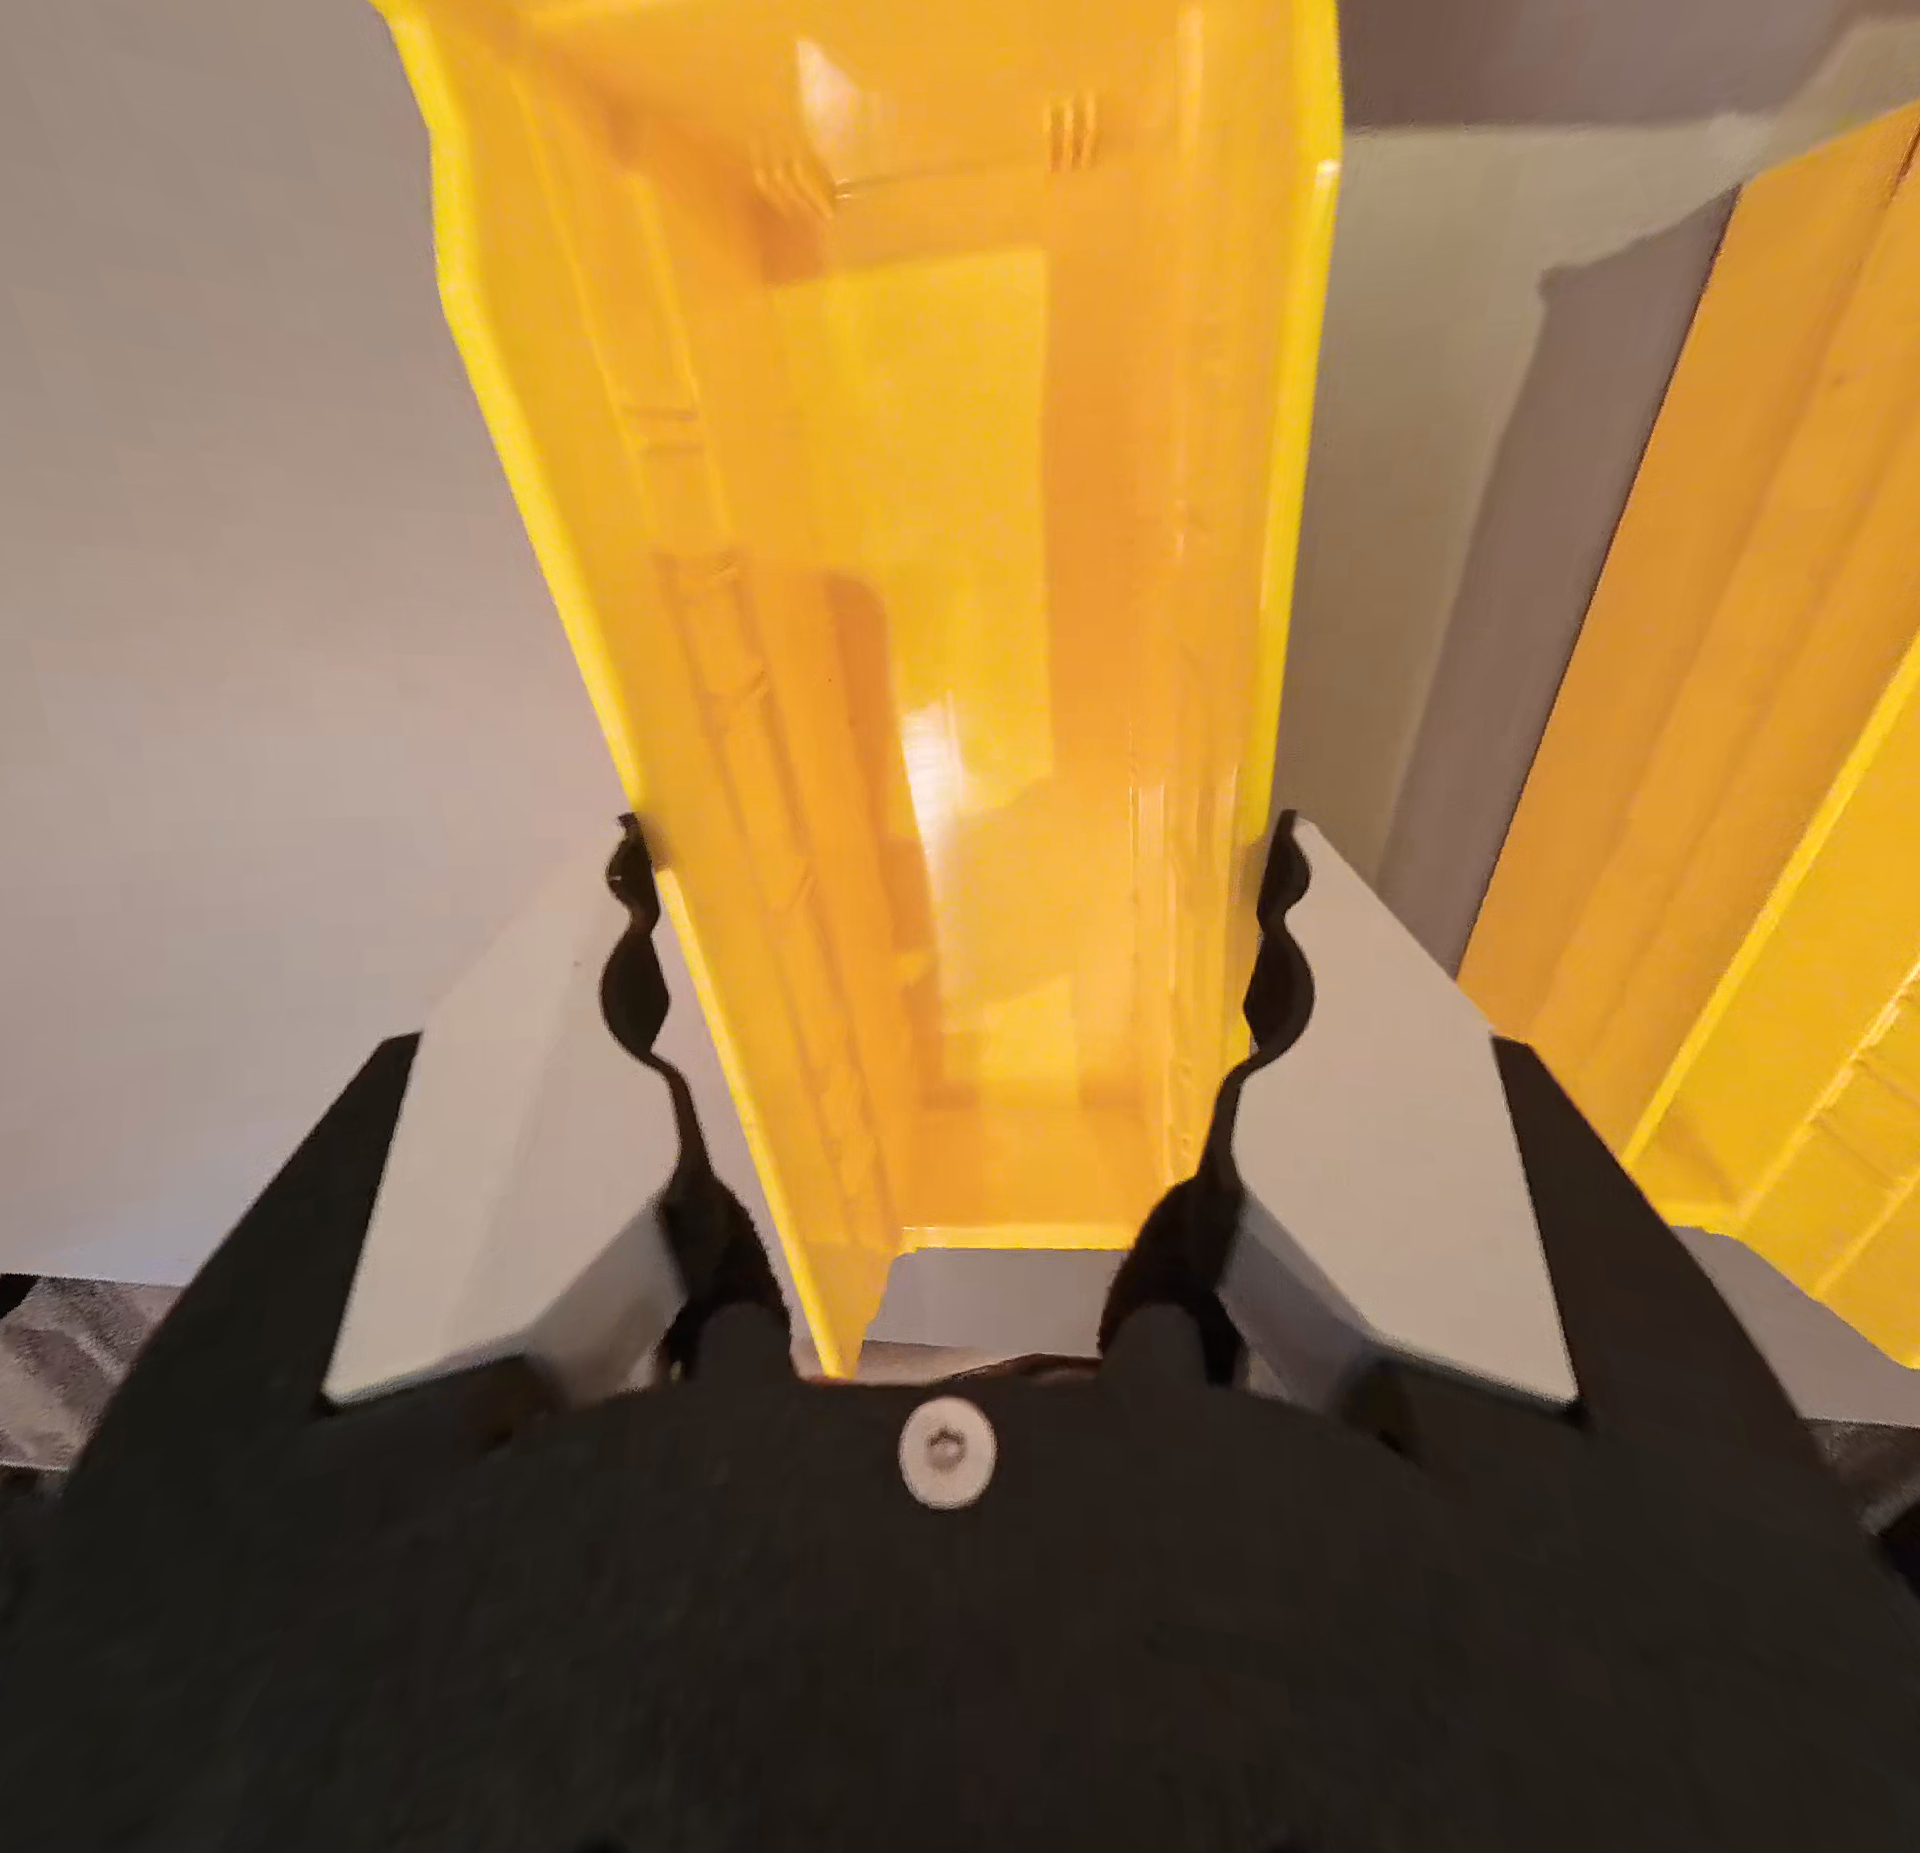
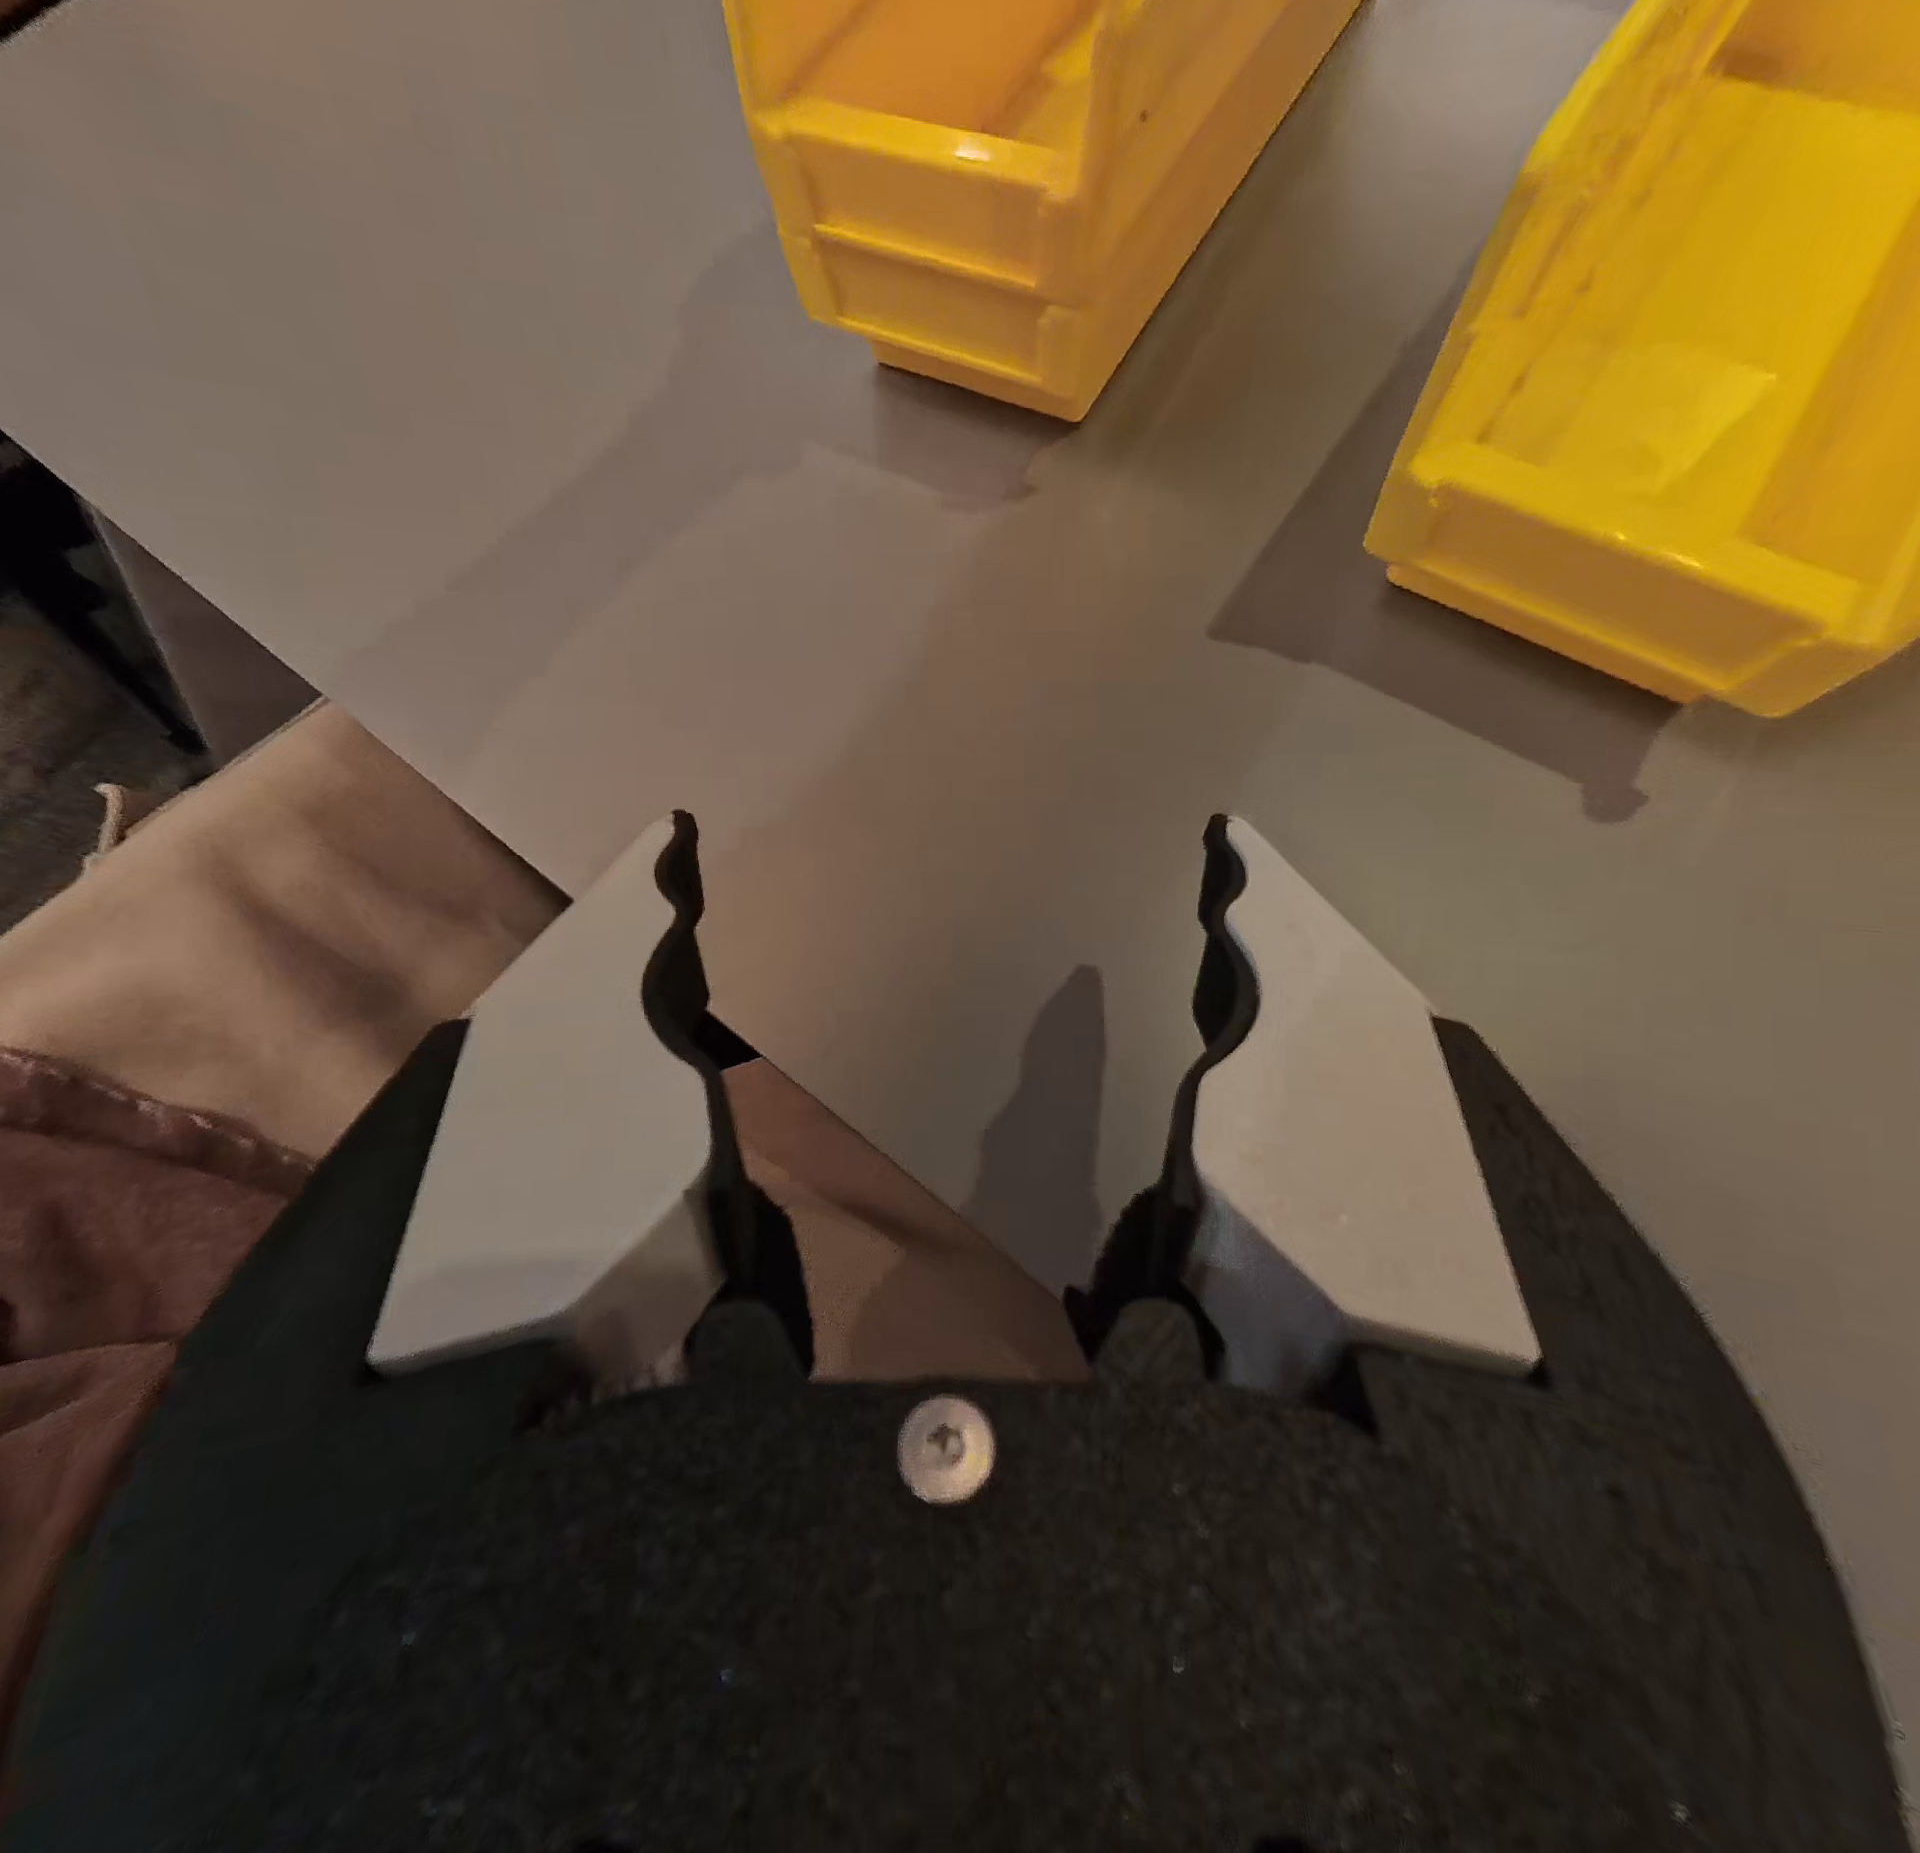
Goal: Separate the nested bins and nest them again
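Note:
In the left wrist view a yellow plastic bin [image 1: 935, 660] runs lengthwise between my left gripper's [image 1: 958, 827] fingers, open side toward the camera. The jaws stand wide apart, and both fingertips [image 1: 1286, 868] touch the bin's side walls. Its near end sits deep between the fingers. A second yellow bin [image 1: 1704, 764] lies to its right. In the right wrist view my right gripper [image 2: 948, 827] is open and empty above the grey table [image 2: 416, 297]. Two yellow bins stand ahead of it, one at top centre [image 2: 935, 193] and one at the right [image 2: 1662, 432].
The table's near edge [image 2: 436, 795] runs diagonally past the right gripper, with a person's sleeve and arm [image 2: 208, 972] below it. Dark floor [image 1: 62, 1388] shows beyond the table edge in the left wrist view.

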A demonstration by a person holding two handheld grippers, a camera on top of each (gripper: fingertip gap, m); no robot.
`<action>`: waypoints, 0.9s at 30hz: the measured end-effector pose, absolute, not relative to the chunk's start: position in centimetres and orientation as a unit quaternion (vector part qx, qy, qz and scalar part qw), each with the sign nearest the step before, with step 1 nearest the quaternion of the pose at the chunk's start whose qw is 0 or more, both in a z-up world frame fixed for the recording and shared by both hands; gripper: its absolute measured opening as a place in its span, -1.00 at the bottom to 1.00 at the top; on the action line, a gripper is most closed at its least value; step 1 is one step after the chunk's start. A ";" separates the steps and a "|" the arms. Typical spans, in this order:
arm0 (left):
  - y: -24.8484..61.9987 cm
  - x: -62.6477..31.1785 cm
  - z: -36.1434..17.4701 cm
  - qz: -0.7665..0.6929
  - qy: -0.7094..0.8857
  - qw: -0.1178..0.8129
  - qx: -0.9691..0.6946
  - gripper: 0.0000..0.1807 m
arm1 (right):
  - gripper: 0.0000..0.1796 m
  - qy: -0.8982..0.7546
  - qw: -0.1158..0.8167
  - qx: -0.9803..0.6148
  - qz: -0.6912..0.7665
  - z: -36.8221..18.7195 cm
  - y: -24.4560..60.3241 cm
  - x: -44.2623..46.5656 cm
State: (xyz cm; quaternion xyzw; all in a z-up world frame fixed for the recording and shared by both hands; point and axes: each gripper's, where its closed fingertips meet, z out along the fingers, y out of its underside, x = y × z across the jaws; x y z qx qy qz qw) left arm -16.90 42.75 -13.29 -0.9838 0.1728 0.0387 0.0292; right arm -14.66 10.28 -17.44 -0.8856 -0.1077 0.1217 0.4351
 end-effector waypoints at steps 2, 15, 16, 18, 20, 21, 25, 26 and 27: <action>42.9 -16.9 -13.3 0.041 0.180 0.037 -0.982 0.26 | 0.07 -0.103 0.433 -0.886 0.132 -17.4 10.1 -14.6; 41.9 -16.2 -11.1 0.055 0.243 0.031 -0.968 0.01 | 0.06 -0.125 0.415 -0.890 0.139 -18.0 9.7 -16.1; 42.0 -16.1 -10.9 0.056 0.244 0.035 -0.968 0.00 | 0.06 -0.126 0.414 -0.891 0.140 -18.1 9.6 -16.2; 42.2 -16.1 -10.5 0.059 0.246 0.040 -0.967 0.00 | 0.06 -0.127 0.414 -0.891 0.139 -18.1 9.5 -16.2; 41.9 -16.2 -10.0 0.066 0.252 0.035 -0.965 0.00 | 0.06 -0.128 0.413 -0.891 0.139 -18.0 9.4 -16.1; 41.7 -16.2 -9.8 0.069 0.257 0.030 -0.964 0.00 | 0.06 -0.127 0.413 -0.891 0.138 -18.0 9.5 -16.1; 40.7 -16.7 -7.9 0.078 0.277 0.008 -0.958 0.00 | 0.06 -0.124 0.411 -0.892 0.143 -18.1 9.6 -16.0; 40.7 -16.8 -7.2 0.078 0.279 0.009 -0.957 0.00 | 0.06 -0.124 0.410 -0.892 0.145 -18.2 9.6 -16.0; 40.8 -16.9 -6.3 0.075 0.279 0.015 -0.957 -0.01 | 0.06 -0.123 0.408 -0.893 0.146 -18.2 9.5 -15.9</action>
